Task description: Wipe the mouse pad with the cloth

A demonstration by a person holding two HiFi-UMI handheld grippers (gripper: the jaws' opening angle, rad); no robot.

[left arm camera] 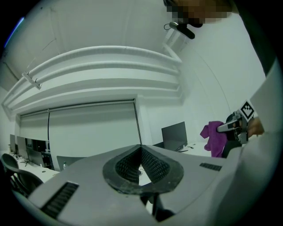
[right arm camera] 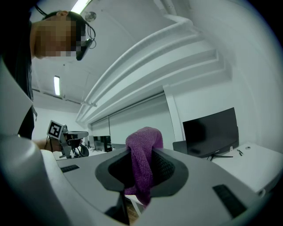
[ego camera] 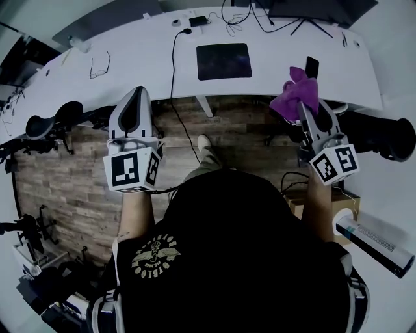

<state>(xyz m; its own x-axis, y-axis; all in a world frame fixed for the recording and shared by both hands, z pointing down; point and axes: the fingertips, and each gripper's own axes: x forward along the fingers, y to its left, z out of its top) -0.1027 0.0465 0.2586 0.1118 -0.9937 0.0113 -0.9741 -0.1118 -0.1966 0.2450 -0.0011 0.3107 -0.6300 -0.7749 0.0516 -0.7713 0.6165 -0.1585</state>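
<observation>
The dark mouse pad (ego camera: 224, 61) lies flat on the white desk (ego camera: 130, 45), ahead of me and between my two grippers. My right gripper (ego camera: 304, 107) is held up off the desk's near edge, shut on a purple cloth (ego camera: 296, 96) that bunches above its jaws. In the right gripper view the cloth (right arm camera: 142, 150) hangs pinched between the jaws of the right gripper (right arm camera: 141, 163). My left gripper (ego camera: 138, 91) is raised at the left, over the wooden floor, with its jaws closed together and nothing in them. From the left gripper view (left arm camera: 141, 152) the cloth (left arm camera: 213, 137) shows at far right.
Cables (ego camera: 175, 58), glasses (ego camera: 99, 65) and a phone (ego camera: 312, 66) lie on the desk, and a monitor stand (ego camera: 312, 16) sits at the back. Office chairs (ego camera: 55, 117) (ego camera: 383, 133) flank me. A cardboard box (ego camera: 325, 201) and a white device (ego camera: 374, 244) are at my right.
</observation>
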